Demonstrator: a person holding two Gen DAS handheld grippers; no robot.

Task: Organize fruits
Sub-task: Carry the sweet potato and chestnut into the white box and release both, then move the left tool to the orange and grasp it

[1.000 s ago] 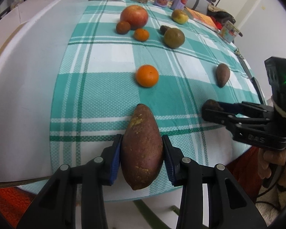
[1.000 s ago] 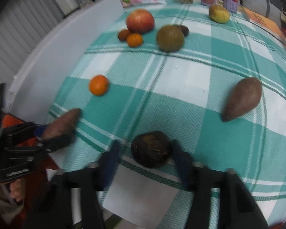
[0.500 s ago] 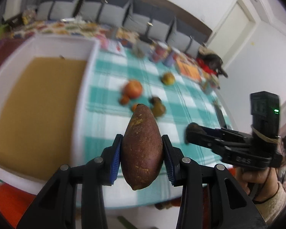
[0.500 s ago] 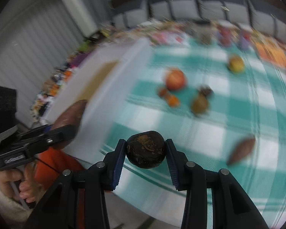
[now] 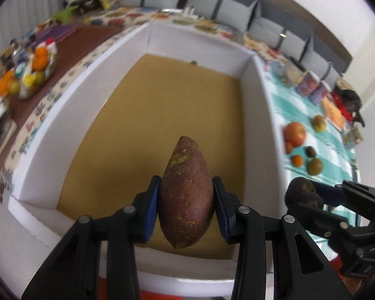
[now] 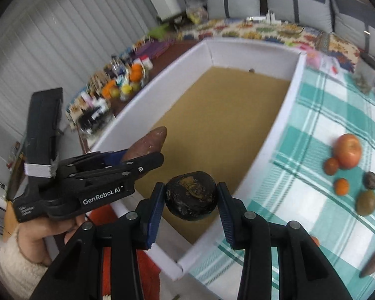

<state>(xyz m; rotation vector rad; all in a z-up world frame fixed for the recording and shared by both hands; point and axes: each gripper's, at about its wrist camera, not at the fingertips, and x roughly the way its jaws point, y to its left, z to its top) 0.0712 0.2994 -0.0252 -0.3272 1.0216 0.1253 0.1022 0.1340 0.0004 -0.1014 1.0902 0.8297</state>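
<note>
Brown sweet potato (image 5: pixel 186 192) sits pinched in my left gripper (image 5: pixel 186 200) above the box (image 5: pixel 258 115) floor; my right gripper (image 6: pixel 190 203) pinches a dark beet (image 6: pixel 190 195) at its 5 o'clock corner. I should lower both close to the cardboard, well apart, before spreading the jaws, so neither rolls.

Grey cushions (image 5: pixel 267 17) line a sofa; jars (image 5: pixel 310 85) stand on the checked tablecloth (image 6: pixel 337 115).

box (image 5: pixel 267 115) left of cloth (image 6: pixel 320 115), fruits (image 6: pixel 347 150) on cloth
</note>
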